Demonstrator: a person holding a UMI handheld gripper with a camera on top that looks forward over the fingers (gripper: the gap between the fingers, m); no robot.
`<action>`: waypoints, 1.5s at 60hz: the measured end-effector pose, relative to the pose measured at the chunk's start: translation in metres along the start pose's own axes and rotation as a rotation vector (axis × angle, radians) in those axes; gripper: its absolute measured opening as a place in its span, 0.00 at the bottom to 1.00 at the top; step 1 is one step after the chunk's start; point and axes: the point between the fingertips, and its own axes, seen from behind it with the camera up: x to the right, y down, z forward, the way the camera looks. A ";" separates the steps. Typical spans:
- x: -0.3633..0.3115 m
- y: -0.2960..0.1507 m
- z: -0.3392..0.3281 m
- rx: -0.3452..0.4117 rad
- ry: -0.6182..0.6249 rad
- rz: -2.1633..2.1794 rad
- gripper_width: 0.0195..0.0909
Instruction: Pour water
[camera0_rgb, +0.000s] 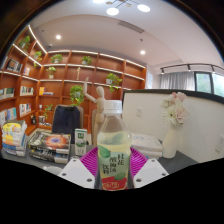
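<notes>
The gripper (114, 170) is holding a clear bottle (114, 150) upright — both pink pads (91, 160) are pressing against its sides at the labelled lower body, so the jaws are clamped on it. The bottle is sitting dead centre between the fingers, its white cap (113, 110) pointing toward 12 o'clock.

Beyond the bottle, a white table (150, 150) is spreading toward 3 o'clock, with a vase of flowers (175, 120) standing at about 2 o'clock, well apart from the bottle. At 9 o'clock, stacked books and magazines (35, 145) are crowding the table's near edge — little free room on that side. A wooden mannequin figure (98, 105) is standing just behind the bottle at 11 o'clock. Wall shelves (60, 75) with plants are running across the background from 9 to 1 o'clock.
</notes>
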 end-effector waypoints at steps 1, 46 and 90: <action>0.002 0.003 0.002 -0.005 0.004 0.005 0.26; 0.011 0.086 0.027 -0.111 -0.070 0.124 0.77; 0.017 0.072 -0.198 -0.122 -0.103 0.134 0.81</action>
